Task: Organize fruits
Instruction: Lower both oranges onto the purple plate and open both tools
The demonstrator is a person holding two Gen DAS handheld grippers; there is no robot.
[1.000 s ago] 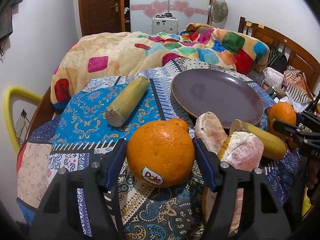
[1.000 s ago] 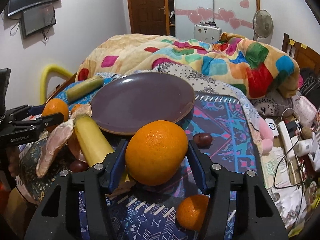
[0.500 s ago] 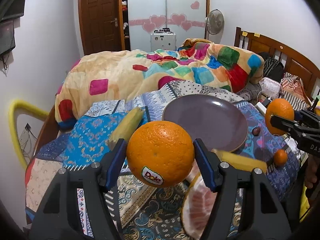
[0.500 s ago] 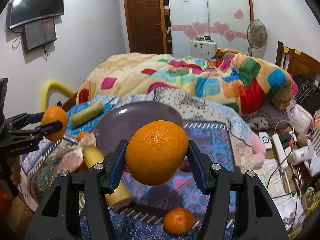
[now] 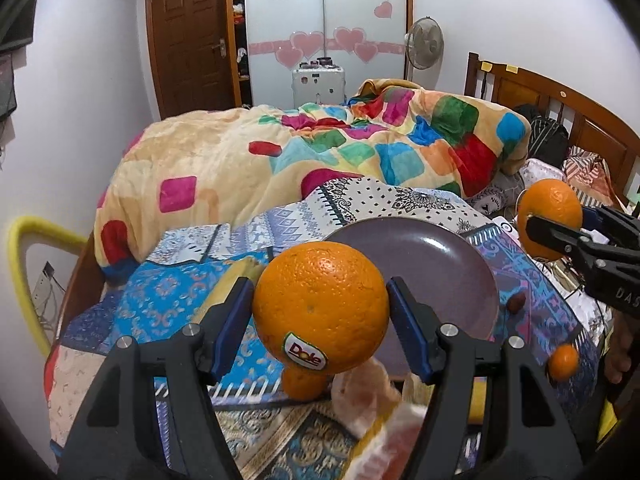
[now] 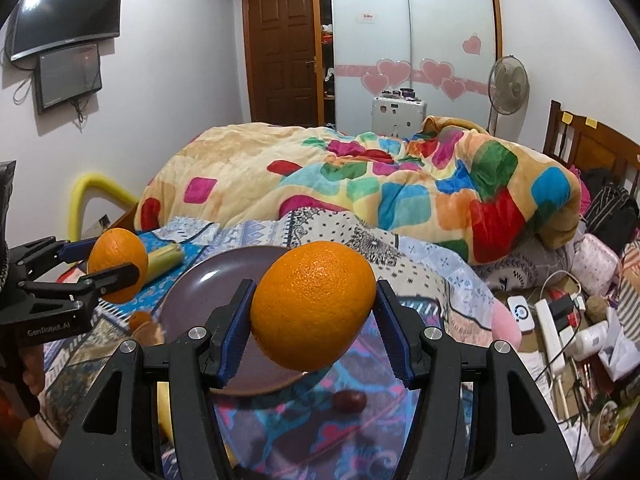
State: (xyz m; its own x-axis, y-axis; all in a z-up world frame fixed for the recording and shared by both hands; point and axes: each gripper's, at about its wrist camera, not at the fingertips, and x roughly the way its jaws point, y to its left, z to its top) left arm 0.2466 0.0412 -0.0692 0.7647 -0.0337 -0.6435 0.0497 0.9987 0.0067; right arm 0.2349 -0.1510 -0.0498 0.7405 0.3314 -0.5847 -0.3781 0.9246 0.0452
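Note:
My left gripper (image 5: 320, 308) is shut on a large orange with a Dole sticker (image 5: 320, 304) and holds it in the air, near the front left edge of the purple plate (image 5: 440, 264). My right gripper (image 6: 312, 316) is shut on a second large orange (image 6: 312, 312), held above the plate (image 6: 200, 292) at its right side. Each gripper shows in the other's view, the right one (image 5: 560, 232) and the left one (image 6: 108, 268). A small orange (image 5: 300, 384) and peeled pomelo pieces (image 5: 360, 396) lie below the left gripper.
A yellow-green stalk (image 6: 164, 258) lies left of the plate. A small orange (image 5: 563, 361) and a dark date (image 6: 350, 400) lie on the patterned cloth to the right. A colourful blanket (image 5: 320, 148) is heaped behind. Cables and clutter (image 6: 560, 320) lie at the right.
Both grippers have risen from the cloth with their oranges. The plate and the fruit on the cloth now lie further below.

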